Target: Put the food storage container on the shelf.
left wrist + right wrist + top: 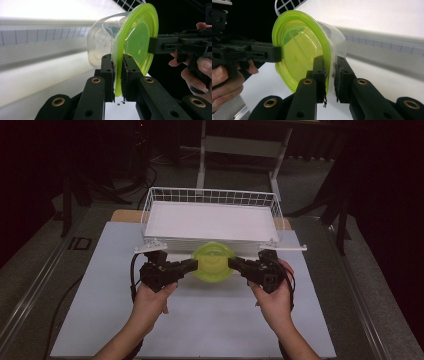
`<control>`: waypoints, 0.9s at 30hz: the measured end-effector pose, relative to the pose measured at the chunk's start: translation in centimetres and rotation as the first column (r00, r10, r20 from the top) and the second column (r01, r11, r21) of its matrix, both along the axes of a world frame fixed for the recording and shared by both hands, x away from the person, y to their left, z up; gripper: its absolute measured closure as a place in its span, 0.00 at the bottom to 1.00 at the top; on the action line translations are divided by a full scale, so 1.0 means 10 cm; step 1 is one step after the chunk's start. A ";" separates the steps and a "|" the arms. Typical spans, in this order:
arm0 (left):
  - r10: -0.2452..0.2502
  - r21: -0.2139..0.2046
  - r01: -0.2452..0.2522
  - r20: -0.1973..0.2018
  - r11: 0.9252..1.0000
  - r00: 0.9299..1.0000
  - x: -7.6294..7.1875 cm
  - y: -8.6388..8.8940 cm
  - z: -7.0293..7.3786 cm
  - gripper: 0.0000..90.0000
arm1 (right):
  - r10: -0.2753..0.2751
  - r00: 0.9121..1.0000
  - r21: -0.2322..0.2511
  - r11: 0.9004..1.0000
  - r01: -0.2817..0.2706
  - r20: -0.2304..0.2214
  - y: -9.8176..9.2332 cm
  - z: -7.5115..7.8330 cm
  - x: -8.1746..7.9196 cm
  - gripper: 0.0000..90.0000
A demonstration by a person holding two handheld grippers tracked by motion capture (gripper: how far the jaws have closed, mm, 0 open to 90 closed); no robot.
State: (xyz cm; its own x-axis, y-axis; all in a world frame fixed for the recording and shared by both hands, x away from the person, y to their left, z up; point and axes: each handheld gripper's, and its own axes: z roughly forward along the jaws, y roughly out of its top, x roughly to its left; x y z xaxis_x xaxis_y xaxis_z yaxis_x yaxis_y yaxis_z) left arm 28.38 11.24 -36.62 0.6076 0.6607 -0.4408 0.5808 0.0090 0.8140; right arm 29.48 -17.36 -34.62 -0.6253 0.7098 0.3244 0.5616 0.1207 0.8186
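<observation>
You hold a clear plastic container with a yellow-green lid between your two grippers, lifted above the worktop near its far edge, just in front of the white wire basket that stands at the middle of that edge. In the high view the lid faces up toward the camera, so the tub hangs tilted between your hands.

Your left gripper is closed on the lid's rim: in the left gripper view both black jaws pinch the green edge between their pads, with the clear body bulging away on one side. Your right gripper is closed the same way on the opposite rim; in the right gripper view its jaws clamp the edge where the lid meets the clear wall.

Your left hand and right hand come in from the near edge, each wrapped around its gripper, the two set roughly level and pointing inward at each other. The basket holds a flat white liner
</observation>
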 end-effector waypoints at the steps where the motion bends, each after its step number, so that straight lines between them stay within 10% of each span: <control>1: 0.003 0.001 -0.003 0.009 1.000 1.000 0.02 0.00 0.03 0.91 | 0.002 1.000 0.003 1.000 -0.002 0.004 0.00 0.03 0.02 0.89; 27: 0.030 0.002 -0.030 -0.019 1.000 0.999 0.50 0.06 0.33 0.90 | -0.022 1.000 0.004 1.000 0.022 -0.013 0.10 0.33 0.48 0.89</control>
